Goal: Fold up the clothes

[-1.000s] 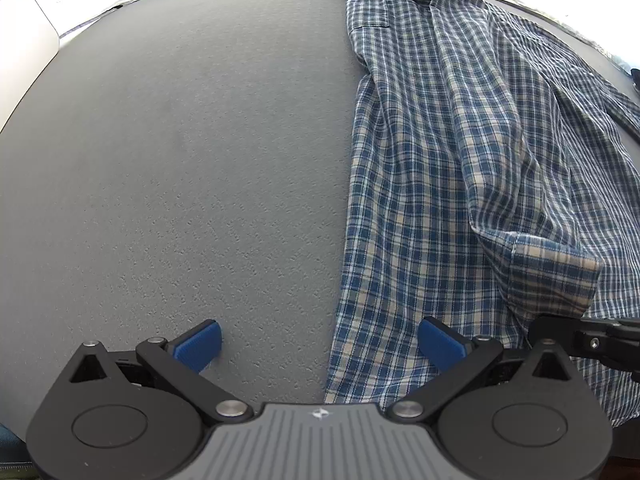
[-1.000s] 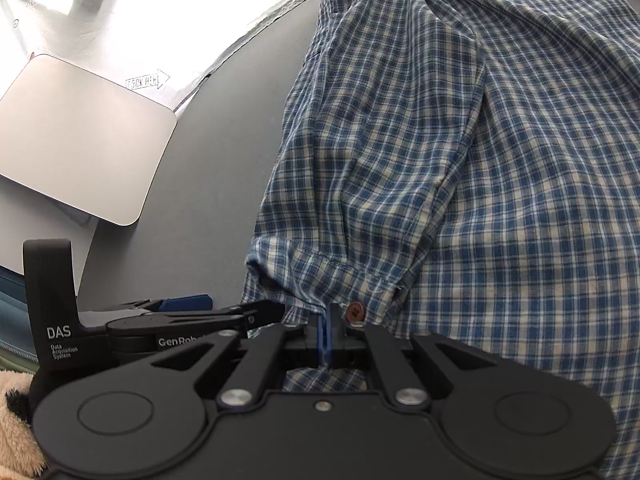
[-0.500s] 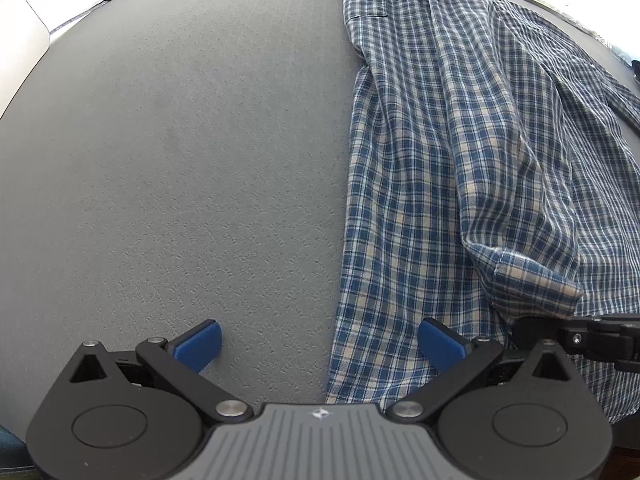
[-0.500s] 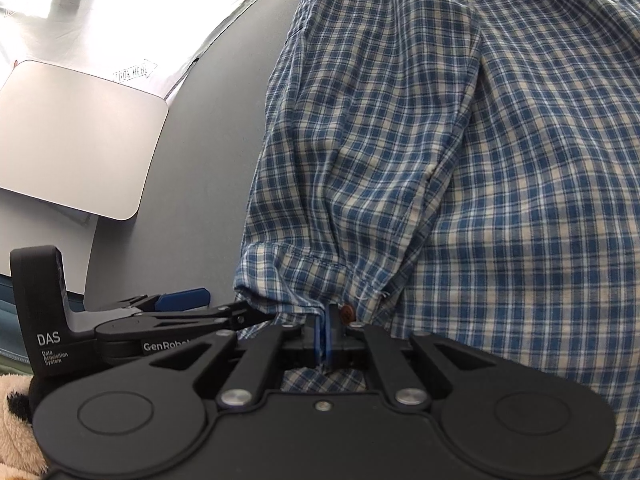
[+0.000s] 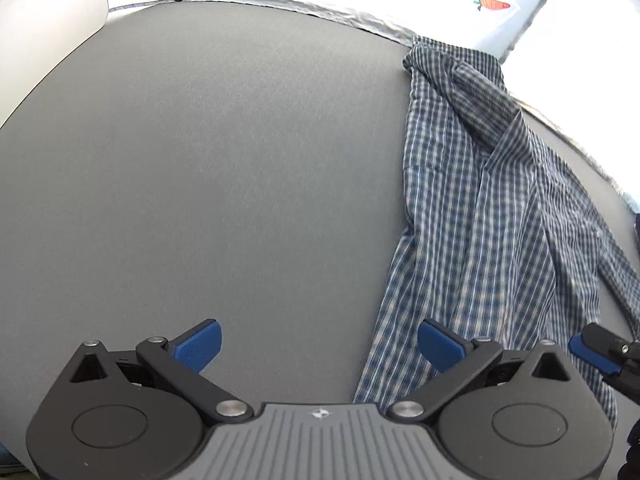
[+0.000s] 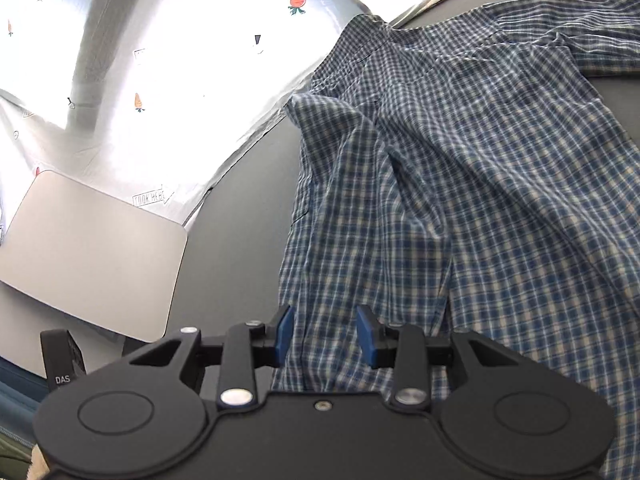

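right gripper (image 6: 325,334) released shirt (image 6: 460,200), seemingly.

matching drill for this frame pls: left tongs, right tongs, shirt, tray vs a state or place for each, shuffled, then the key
Things:
1. left tongs
2. right tongs
3. shirt
4. tray

States or places:
A. plaid, spread on the grey table
B. open, over bare table beside the shirt's edge
C. pale grey, off the table's left side in the right wrist view
D. open, with shirt cloth seen between the pads

Pairs: 1-B, 2-D, 3-A, 4-C
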A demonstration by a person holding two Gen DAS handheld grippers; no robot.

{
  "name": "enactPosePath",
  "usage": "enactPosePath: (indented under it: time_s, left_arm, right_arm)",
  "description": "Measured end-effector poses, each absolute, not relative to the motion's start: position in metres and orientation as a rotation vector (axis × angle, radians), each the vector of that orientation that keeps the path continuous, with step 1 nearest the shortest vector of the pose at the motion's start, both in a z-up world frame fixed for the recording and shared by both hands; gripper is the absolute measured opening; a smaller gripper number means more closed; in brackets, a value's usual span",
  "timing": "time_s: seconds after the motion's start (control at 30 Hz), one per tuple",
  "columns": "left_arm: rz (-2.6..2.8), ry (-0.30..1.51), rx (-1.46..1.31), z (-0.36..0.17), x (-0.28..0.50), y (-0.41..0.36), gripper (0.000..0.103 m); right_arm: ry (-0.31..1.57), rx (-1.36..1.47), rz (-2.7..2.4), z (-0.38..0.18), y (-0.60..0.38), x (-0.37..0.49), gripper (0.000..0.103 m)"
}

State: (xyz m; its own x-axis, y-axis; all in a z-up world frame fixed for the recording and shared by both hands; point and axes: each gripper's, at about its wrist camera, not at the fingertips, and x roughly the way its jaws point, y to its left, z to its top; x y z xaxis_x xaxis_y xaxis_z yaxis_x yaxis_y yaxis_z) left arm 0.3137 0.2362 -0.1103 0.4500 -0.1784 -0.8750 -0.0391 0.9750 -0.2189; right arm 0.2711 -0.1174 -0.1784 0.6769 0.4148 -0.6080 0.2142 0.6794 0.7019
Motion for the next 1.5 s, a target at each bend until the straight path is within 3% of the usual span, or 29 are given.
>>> enactPosePath:
  time_s: [0.1,0.17,0.2,0.3,0.37,0.43,0.5,0.53,0.57,0.7,0.9,1.0,1.03,1.07,1.2,1.27,1.33,1.4,1.5]
  left_arm:
    - [-0.173,1.047,-0.236,-0.107,0.356,0.219,0.086]
    - [-0.251,1.039,-0.269,-0.108,0.386,0.206,0.067]
    - [-0.302,1.035,-0.299,-0.107,0.398,0.201,0.066]
    - [-0.45,1.018,-0.385,-0.119,0.443,0.171,0.071]
    - [-0.491,1.034,-0.364,-0.138,0.475,0.143,0.091]
    - [-0.503,1.031,-0.286,-0.156,0.501,0.117,0.089]
    - [-0.504,1.053,-0.228,-0.179,0.529,0.093,0.063]
    - [-0.503,1.066,-0.201,-0.191,0.543,0.081,0.031]
    - [-0.505,1.079,-0.206,-0.2,0.555,0.075,0.006]
    - [-0.525,1.074,-0.236,-0.225,0.588,0.067,0.004]
    - [-0.542,1.069,-0.233,-0.23,0.598,0.065,0.008]
    - [-0.475,0.998,-0.165,-0.206,0.582,0.063,0.046]
    - [-0.458,0.959,-0.131,-0.196,0.572,0.063,0.068]
    - [-0.443,0.914,-0.093,-0.185,0.561,0.063,0.077]
    - [-0.391,0.86,-0.004,-0.15,0.509,0.071,0.083]
    - [-0.362,0.892,-0.001,-0.144,0.478,0.074,0.093]
    - [-0.336,0.934,0.034,-0.146,0.445,0.071,0.094]
    - [-0.305,0.986,0.079,-0.155,0.413,0.066,0.094]
    - [-0.298,1.051,0.131,-0.169,0.371,0.056,0.094]
  right_arm:
    - [0.839,0.869,0.083,-0.189,-0.137,0.29,0.036]
    - [0.834,0.875,0.063,-0.193,-0.148,0.307,0.036]
    - [0.833,0.879,0.051,-0.196,-0.154,0.318,0.036]
    - [0.839,0.902,0.007,-0.208,-0.173,0.352,0.036]
    - [0.851,0.921,-0.038,-0.213,-0.186,0.364,0.036]
    - [0.849,0.928,-0.073,-0.22,-0.198,0.377,0.036]
    - [0.845,0.938,-0.111,-0.225,-0.209,0.382,0.033]
    - [0.841,0.936,-0.137,-0.226,-0.213,0.385,0.03]
    - [0.836,0.918,-0.154,-0.226,-0.216,0.388,0.029]
    - [0.828,0.858,-0.185,-0.226,-0.226,0.398,0.029]
    - [0.818,0.87,-0.197,-0.226,-0.234,0.39,0.029]
    - [0.784,0.87,-0.211,-0.215,-0.235,0.377,0.031]
    - [0.772,0.86,-0.215,-0.21,-0.235,0.369,0.033]
    - [0.762,0.852,-0.222,-0.205,-0.234,0.36,0.034]
    - [0.719,0.822,-0.248,-0.187,-0.233,0.318,0.04]
    - [0.707,0.811,-0.277,-0.184,-0.229,0.291,0.049]
    - [0.709,0.787,-0.317,-0.181,-0.224,0.266,0.057]
    - [0.712,0.758,-0.359,-0.179,-0.219,0.242,0.08]
    - [0.677,0.745,-0.396,-0.175,-0.217,0.203,0.098]
